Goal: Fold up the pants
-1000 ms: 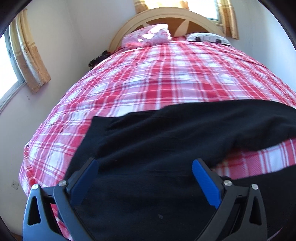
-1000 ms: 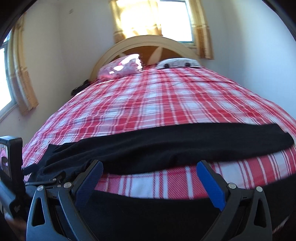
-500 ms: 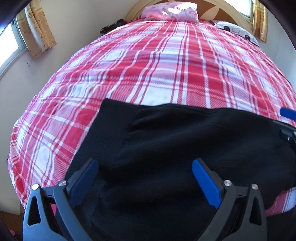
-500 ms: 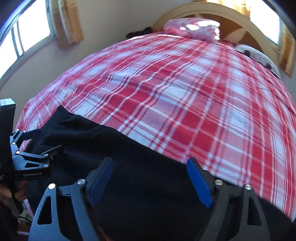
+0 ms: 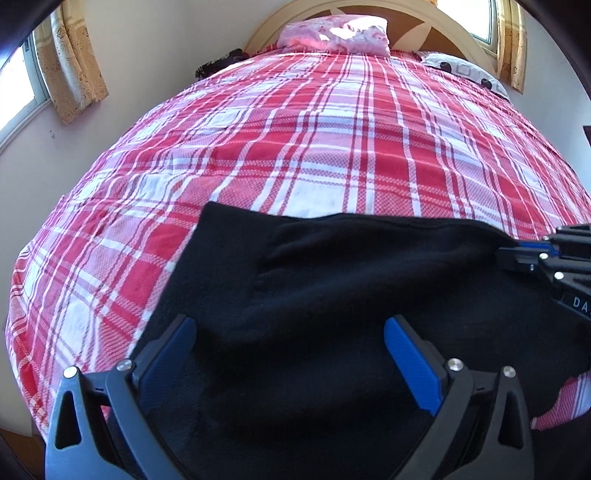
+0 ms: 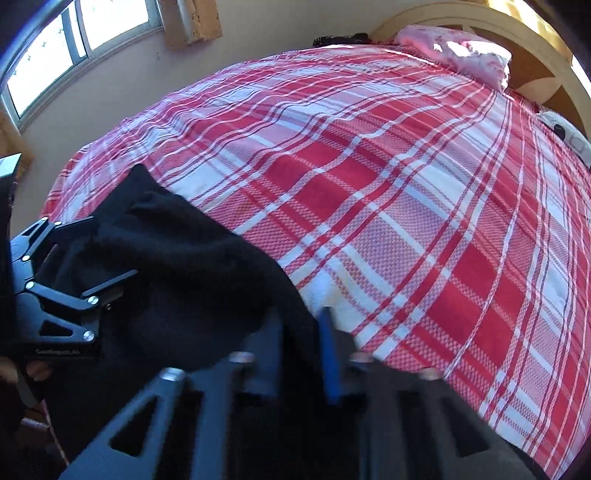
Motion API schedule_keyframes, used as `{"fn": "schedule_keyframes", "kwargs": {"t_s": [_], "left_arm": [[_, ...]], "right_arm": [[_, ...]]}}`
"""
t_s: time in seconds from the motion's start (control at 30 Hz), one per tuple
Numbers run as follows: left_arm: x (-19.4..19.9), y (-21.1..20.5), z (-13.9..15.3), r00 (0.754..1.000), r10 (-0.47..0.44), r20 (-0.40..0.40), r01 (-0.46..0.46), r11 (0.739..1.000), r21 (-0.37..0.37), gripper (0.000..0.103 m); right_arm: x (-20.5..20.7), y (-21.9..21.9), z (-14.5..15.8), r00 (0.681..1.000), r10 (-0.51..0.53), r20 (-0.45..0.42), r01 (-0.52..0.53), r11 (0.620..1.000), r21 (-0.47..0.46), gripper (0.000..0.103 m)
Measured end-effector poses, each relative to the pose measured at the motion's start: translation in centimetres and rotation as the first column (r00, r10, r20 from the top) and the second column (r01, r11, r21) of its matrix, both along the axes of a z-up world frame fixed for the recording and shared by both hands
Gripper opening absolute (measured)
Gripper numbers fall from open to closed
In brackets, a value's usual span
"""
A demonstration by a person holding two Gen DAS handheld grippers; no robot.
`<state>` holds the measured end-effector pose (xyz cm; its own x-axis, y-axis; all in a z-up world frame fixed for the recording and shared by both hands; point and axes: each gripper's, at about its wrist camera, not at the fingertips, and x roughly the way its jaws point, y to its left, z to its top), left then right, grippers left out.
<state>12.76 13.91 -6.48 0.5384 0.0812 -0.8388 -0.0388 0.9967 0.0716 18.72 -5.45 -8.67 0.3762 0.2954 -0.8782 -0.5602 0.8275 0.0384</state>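
Observation:
Black pants [image 5: 332, 295] lie bunched across the near end of a bed with a red and white plaid cover [image 5: 332, 129]. My left gripper [image 5: 288, 328] hovers open just above the pants, fabric below its blue pads and nothing pinched. At the right edge of the left wrist view my right gripper [image 5: 517, 256] is shut on the pants' far edge. In the right wrist view, the right gripper [image 6: 301, 325] is blurred, its blue pads together on a fold of the black pants [image 6: 184, 266]. The left gripper [image 6: 99, 251] is at the left, over the cloth.
A pink pillow [image 5: 332, 31] and a patterned white pillow [image 5: 465, 72] lie by the wooden headboard [image 5: 424, 22]. A wall with a curtained window [image 6: 74, 40] runs close along the bed's left side. A hand [image 6: 33, 369] holds the left gripper.
The right gripper swung left and down toward the pants, rolled, and went from wide open to shut on their edge. The left gripper sank toward the pants, then held still.

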Motion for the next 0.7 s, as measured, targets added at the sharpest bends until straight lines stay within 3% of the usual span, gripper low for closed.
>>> {"fn": "schedule_keyframes", "kwargs": {"t_s": [0.17, 0.4, 0.5, 0.6, 0.7], "left_arm": [[-3.0, 2.7, 2.0, 0.998, 0.029, 0.050, -0.029, 1.000, -0.002, 0.103], [-8.4, 5.7, 4.1, 0.993, 0.023, 0.116, -0.021, 1.000, -0.022, 0.103], [-9.8, 6.3, 4.2, 0.992, 0.024, 0.126, -0.022, 1.000, -0.015, 0.103], [-10.8, 6.7, 4.2, 0.992, 0.032, 0.126, -0.030, 0.999, -0.019, 0.103], [-11.4, 6.9, 4.5, 0.990, 0.038, 0.133, -0.037, 0.999, -0.013, 0.103]], "right_arm": [[-3.3, 0.3, 3.0, 0.997, -0.012, 0.070, 0.009, 0.999, 0.035, 0.005], [-13.3, 1.8, 8.2, 0.977, 0.067, 0.205, -0.094, 0.987, 0.128, 0.005], [-18.4, 2.4, 8.2, 0.971, 0.109, 0.210, -0.142, 0.979, 0.144, 0.005], [-22.9, 3.2, 6.8, 0.973, 0.169, 0.159, -0.199, 0.961, 0.194, 0.004], [-26.8, 4.9, 4.6, 0.963, 0.221, 0.153, -0.242, 0.961, 0.136, 0.004]]}}
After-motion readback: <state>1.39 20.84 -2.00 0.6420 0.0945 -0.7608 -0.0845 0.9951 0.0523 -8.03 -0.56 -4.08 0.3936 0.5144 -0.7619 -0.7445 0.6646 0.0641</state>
